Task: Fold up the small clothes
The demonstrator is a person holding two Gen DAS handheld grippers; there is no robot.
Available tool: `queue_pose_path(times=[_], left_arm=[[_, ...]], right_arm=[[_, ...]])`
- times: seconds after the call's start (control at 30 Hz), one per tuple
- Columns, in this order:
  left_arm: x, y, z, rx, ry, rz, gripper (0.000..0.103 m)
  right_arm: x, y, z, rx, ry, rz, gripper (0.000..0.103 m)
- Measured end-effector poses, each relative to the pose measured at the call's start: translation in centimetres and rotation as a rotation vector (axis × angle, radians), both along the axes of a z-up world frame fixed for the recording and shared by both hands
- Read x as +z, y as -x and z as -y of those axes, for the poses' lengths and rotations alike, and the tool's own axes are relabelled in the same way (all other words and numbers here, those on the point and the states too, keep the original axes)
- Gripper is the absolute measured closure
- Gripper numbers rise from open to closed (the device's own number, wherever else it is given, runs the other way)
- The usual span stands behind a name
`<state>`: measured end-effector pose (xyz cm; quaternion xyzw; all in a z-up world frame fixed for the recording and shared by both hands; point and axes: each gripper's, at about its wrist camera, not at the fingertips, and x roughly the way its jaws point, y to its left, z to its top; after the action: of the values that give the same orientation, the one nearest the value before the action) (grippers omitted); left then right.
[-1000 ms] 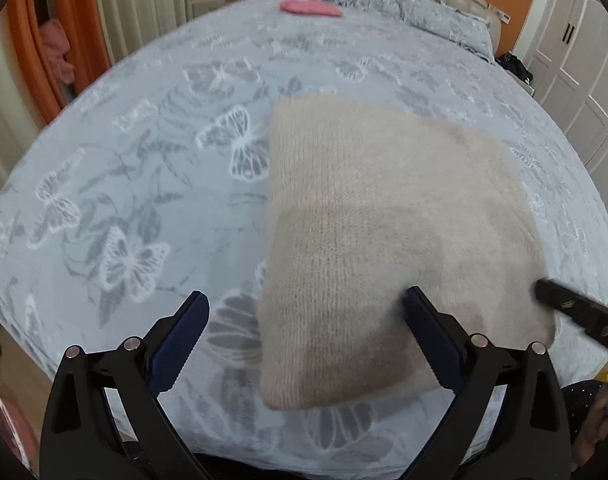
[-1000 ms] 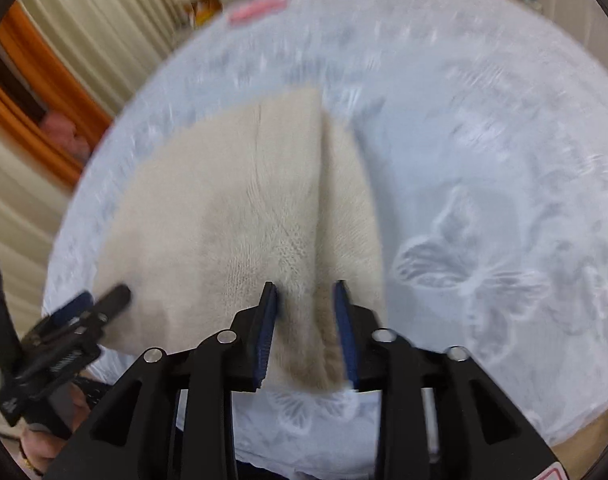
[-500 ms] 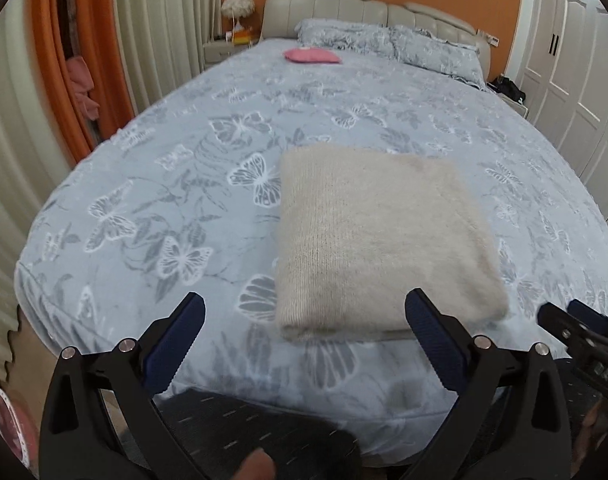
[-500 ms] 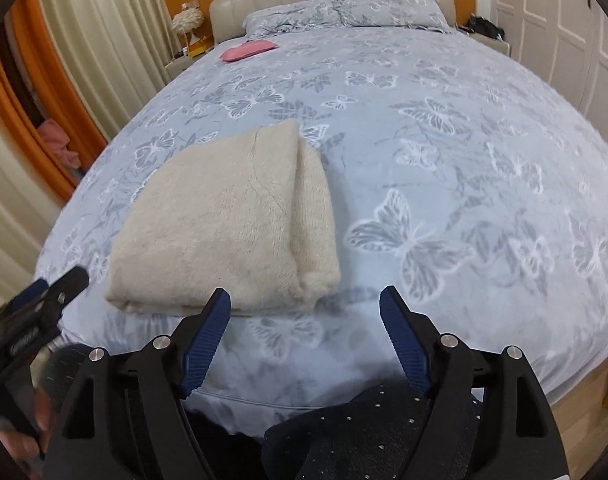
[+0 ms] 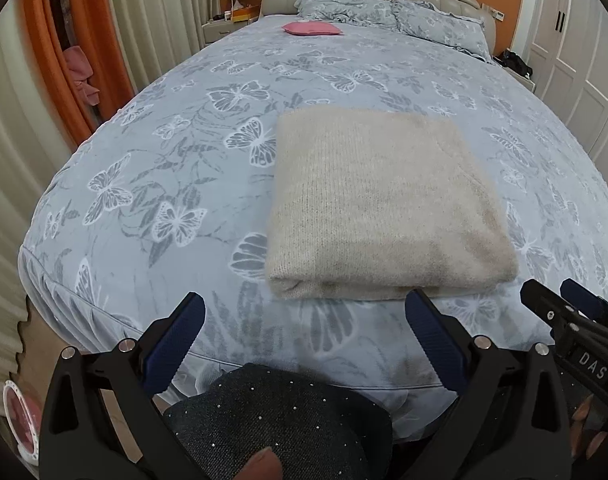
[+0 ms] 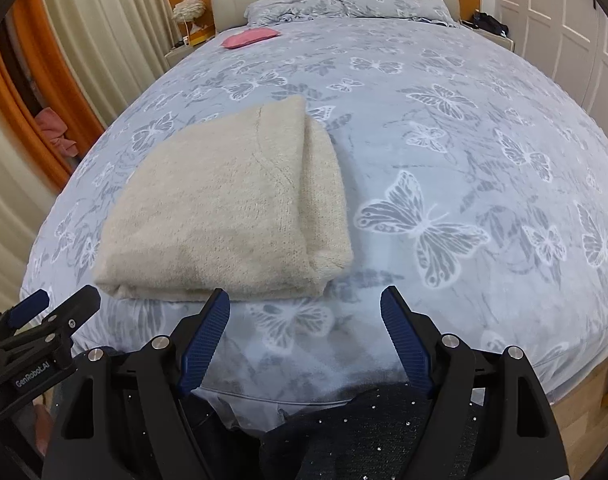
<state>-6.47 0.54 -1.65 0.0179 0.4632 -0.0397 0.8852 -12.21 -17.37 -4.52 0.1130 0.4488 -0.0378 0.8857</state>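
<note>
A beige knitted garment lies folded into a thick rectangle near the foot edge of the bed; it also shows in the right wrist view. My left gripper is open and empty, held back just short of the garment's near edge. My right gripper is open and empty, below the garment's near right corner. Each gripper shows in the other's view, the right one at the right edge and the left one at the lower left.
The bed has a grey-blue butterfly cover, with a small pink cushion and pillows at the head. Curtains hang left and white wardrobe doors stand right. Dark sparkly clothing is below the grippers.
The right gripper let go of the garment's edge and opened. Both grippers pulled back off the garment toward the foot of the bed, so the whole bed has come into view.
</note>
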Motion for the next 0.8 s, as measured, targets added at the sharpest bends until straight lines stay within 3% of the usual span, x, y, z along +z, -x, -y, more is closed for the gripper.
queue_pose_path(times=[0.13,0.4,0.8], left_arm=[[-0.12,-0.23,0.07,0.028,-0.030,-0.008,0.005],[-0.02,-0.19,-0.06,-0.002,0.021,-0.007,0.005],[-0.58,-0.53,0.70,-0.010,-0.019,-0.042,0.005]], right_arm=[[0.03,0.15,-0.09,0.001,0.002,0.007,0.027],[0.02,0.23,-0.20,0.005,-0.002,0.011,0.027],[0.03,0.16,-0.42,0.015,0.009,0.014,0.027]])
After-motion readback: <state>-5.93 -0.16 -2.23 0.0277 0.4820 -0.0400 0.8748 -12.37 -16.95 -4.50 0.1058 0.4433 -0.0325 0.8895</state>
